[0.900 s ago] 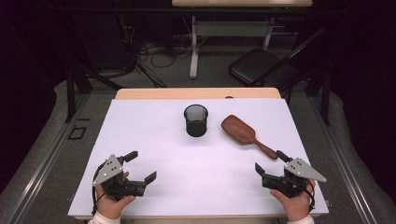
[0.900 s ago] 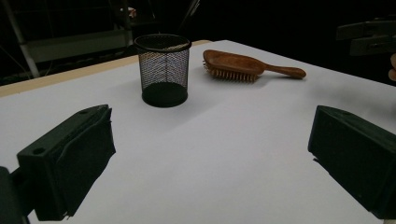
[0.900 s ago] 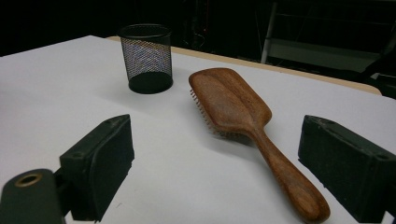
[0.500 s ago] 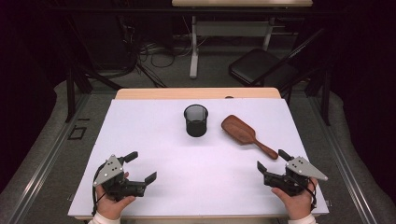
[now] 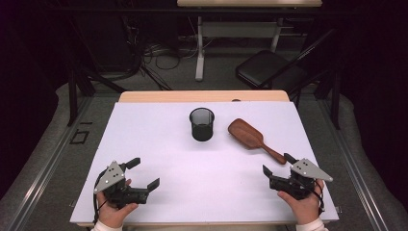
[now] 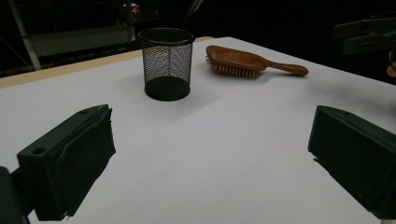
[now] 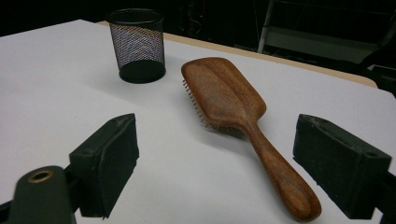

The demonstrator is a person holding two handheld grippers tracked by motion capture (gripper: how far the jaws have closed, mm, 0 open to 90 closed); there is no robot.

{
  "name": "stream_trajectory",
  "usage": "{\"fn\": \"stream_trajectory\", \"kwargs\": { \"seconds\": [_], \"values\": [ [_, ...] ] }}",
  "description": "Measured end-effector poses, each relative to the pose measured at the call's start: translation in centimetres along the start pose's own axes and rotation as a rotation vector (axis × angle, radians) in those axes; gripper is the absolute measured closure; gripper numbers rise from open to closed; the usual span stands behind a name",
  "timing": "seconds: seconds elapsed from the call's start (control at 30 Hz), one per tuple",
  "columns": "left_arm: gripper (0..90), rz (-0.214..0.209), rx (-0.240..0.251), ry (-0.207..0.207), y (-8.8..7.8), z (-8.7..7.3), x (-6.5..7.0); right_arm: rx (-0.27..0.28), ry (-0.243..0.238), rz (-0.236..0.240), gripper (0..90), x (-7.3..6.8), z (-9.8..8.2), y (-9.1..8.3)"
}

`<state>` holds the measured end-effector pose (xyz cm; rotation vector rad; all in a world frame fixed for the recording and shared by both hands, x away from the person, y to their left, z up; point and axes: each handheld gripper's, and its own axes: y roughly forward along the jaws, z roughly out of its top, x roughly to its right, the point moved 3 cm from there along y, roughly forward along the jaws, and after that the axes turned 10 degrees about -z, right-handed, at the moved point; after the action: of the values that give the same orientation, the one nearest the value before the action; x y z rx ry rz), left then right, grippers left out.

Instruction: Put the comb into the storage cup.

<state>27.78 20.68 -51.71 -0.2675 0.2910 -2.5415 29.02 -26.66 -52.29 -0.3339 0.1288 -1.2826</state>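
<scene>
Both grippers – left gripper [image 5: 143, 172] and right gripper [image 5: 276, 163] – gape wide, holding nothing, and the right one could bump the brush [image 7: 233, 116] handle sideways.

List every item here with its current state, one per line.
Mesh cup: upright, empty, on the white table.
Hairbrush: lying bristles down, untouched.
Left gripper: open, holding nothing.
Right gripper: open, holding nothing, near the brush handle.
</scene>
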Motion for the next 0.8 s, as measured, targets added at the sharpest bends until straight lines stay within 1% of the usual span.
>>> {"fn": "stream_trajectory", "kwargs": {
  "seconds": [0.17,0.2,0.27,0.33,0.37,0.43,0.47,0.5,0.53,0.57,0.7,0.73,0.8],
  "values": [
    [0.4,0.003,-0.001,-0.001,0.0,0.0,-0.1,-0.016,0.002,0.002,13.7,0.0,0.0,0.4],
    [0.4,0.004,0.0,-0.003,0.0,0.0,-0.2,-0.045,-0.001,-0.001,13.6,0.1,-0.2,0.6],
    [0.4,0.007,0.002,-0.006,0.0,0.0,-0.2,-0.049,0.003,0.003,13.3,0.1,-0.2,0.7],
    [0.4,-0.002,-0.004,-0.009,0.2,0.0,-0.1,-0.081,0.005,0.01,11.8,0.2,-0.5,0.8],
    [0.4,-0.001,-0.01,-0.006,0.2,0.0,-0.1,-0.112,0.008,0.012,11.0,0.3,-0.7,0.8],
    [0.4,-0.001,-0.01,-0.006,0.3,0.0,0.0,-0.117,0.009,0.013,11.0,0.3,-0.8,0.9],
    [0.4,-0.001,-0.009,-0.006,0.3,0.0,0.0,-0.137,0.023,0.02,10.1,0.3,-0.8,0.9],
    [0.4,-0.005,-0.008,-0.005,0.3,0.1,0.0,-0.137,0.023,0.02,10.1,0.3,-0.8,0.9],
    [0.4,-0.005,-0.006,-0.005,0.3,0.1,0.0,-0.142,0.029,0.026,9.1,0.3,-0.8,0.9],
    [0.4,-0.006,-0.005,-0.006,0.3,0.1,0.0,-0.162,0.039,0.038,6.7,0.3,-0.8,1.1],
    [0.4,-0.004,-0.007,-0.01,0.3,0.0,0.0,-0.178,0.026,0.04,4.4,0.3,-0.7,1.3],
    [0.4,-0.002,-0.007,-0.011,0.3,0.0,0.0,-0.195,0.02,0.043,3.7,0.3,-0.6,1.4],
    [0.4,-0.003,-0.009,-0.011,0.2,0.0,-0.1,-0.201,0.017,0.045,2.9,0.3,-0.4,1.6]
  ]
}}
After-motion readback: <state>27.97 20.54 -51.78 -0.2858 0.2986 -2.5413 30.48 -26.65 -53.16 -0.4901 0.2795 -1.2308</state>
